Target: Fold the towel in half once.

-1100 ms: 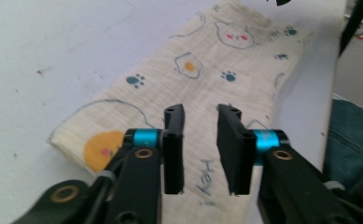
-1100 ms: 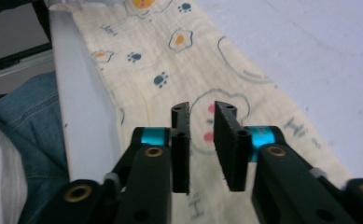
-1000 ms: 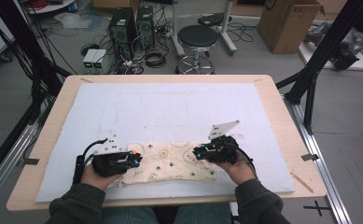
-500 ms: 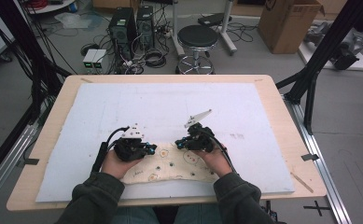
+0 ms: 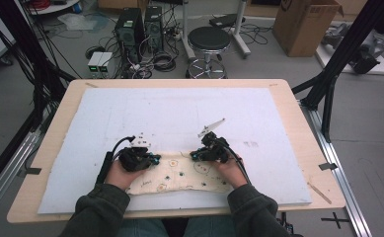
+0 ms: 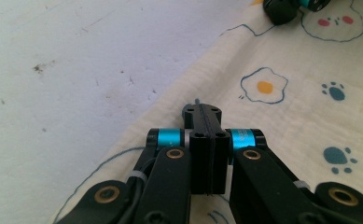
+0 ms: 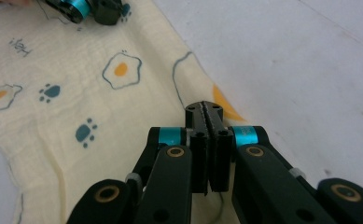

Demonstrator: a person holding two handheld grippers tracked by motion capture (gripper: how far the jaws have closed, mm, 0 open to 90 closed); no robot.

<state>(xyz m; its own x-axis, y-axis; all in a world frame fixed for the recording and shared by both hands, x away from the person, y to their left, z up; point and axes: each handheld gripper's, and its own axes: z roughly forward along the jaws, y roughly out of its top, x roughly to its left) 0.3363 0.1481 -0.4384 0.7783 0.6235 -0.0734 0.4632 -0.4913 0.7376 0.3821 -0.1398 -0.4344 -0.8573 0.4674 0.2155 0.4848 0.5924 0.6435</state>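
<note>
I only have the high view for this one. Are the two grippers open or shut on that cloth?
Observer: Shut. In the left gripper view, the left gripper has its jaws pressed together, with the tips at the edge of the cloth. I cannot tell whether fabric is pinched.
Operator: And the right one?
Observer: The right gripper is closed too, at the cloth's edge beside an orange patch.
Operator: What's the print?
Observer: Fried eggs and blue paw prints.

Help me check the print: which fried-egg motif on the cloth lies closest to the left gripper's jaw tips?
The yellow-yolked egg just right of the left gripper; the pink-cheeked one sits farther up the cloth.
</note>
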